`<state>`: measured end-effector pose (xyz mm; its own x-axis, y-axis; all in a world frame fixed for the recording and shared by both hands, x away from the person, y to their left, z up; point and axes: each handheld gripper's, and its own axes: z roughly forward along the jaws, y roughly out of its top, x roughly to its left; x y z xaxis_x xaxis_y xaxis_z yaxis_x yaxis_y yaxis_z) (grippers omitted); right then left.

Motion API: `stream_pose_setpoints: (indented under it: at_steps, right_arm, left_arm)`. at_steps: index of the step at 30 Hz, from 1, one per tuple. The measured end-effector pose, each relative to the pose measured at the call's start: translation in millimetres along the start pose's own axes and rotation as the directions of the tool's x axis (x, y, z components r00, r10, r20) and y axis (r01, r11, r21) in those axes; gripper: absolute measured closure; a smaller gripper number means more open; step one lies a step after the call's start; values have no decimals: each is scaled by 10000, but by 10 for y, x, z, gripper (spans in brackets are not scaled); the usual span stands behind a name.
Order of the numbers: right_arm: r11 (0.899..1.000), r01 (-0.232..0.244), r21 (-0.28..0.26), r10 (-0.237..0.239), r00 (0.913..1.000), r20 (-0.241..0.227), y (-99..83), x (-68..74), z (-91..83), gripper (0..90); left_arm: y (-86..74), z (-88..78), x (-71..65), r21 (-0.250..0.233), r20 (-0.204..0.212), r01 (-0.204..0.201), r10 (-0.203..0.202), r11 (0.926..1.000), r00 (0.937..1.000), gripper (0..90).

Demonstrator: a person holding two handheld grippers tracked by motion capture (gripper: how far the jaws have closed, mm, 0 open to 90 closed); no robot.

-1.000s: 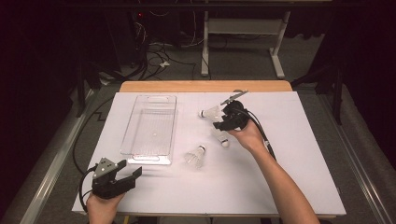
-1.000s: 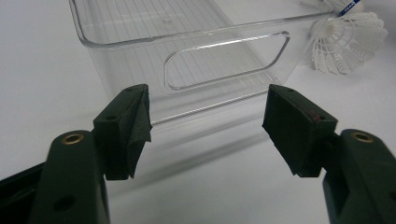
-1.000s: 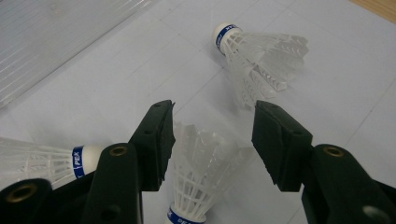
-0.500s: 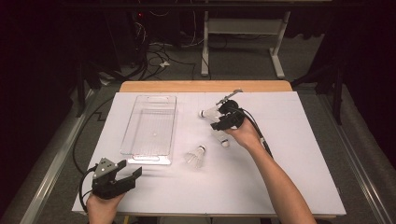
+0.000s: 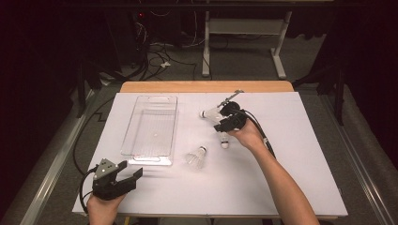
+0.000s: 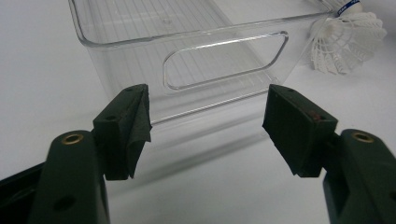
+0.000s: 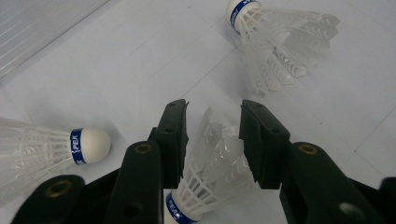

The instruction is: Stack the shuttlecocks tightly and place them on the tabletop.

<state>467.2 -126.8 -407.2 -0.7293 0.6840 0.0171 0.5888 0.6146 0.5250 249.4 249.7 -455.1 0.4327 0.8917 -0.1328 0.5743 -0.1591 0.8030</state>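
Three white shuttlecocks lie on the white table top right of a clear plastic bin (image 5: 150,125). My right gripper (image 5: 223,126) is down over one shuttlecock (image 5: 225,140). In the right gripper view its jaws have just been closing, and the right gripper (image 7: 214,140) now presses both pads on the feather skirt of that shuttlecock (image 7: 215,172). Another shuttlecock (image 5: 210,113) lies just beyond it, and a third shuttlecock (image 5: 196,157) lies nearer the bin. My left gripper (image 5: 133,174) rests open at the front left corner; in its own view the left gripper (image 6: 205,126) faces the bin's (image 6: 187,51) near end wall.
The white sheet (image 5: 300,154) covers the table, with a wooden strip (image 5: 206,86) along the far edge. A cable (image 5: 263,136) trails from the right gripper along the forearm. Beyond the table are a dark floor, cables and a stand's legs (image 5: 244,47).
The right gripper has dipped slightly toward the shuttlecock beneath it and its jaws have narrowed around the feathers. The left gripper has not moved.
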Motion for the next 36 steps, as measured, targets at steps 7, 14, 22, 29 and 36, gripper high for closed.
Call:
stream_pose_setpoints:
  at_steps: [7,14,22,29,36]
  right_arm:
    - [9996,-32,275,38,9997,-236,-31,-32,-46,736]
    - [9992,19,406,5,9982,-595,-53,-44,-113,827]
    - [9984,179,537,-131,9960,-884,-74,-34,-165,887]
    - [9992,229,342,-204,9971,-733,-73,-23,-220,900]
    - [9999,47,-136,-49,9999,-143,-52,-71,-229,900]
  left_arm:
    - [1,0,-3,33,-3,-22,22,10000,10000,326]
    - [2,4,-4,44,14,-32,32,10000,10000,326]
    - [2,2,-6,34,18,-43,43,10000,10000,326]
    - [2,3,-6,35,19,-43,43,10000,10000,326]
    - [2,4,-8,33,15,-45,45,10000,10000,326]
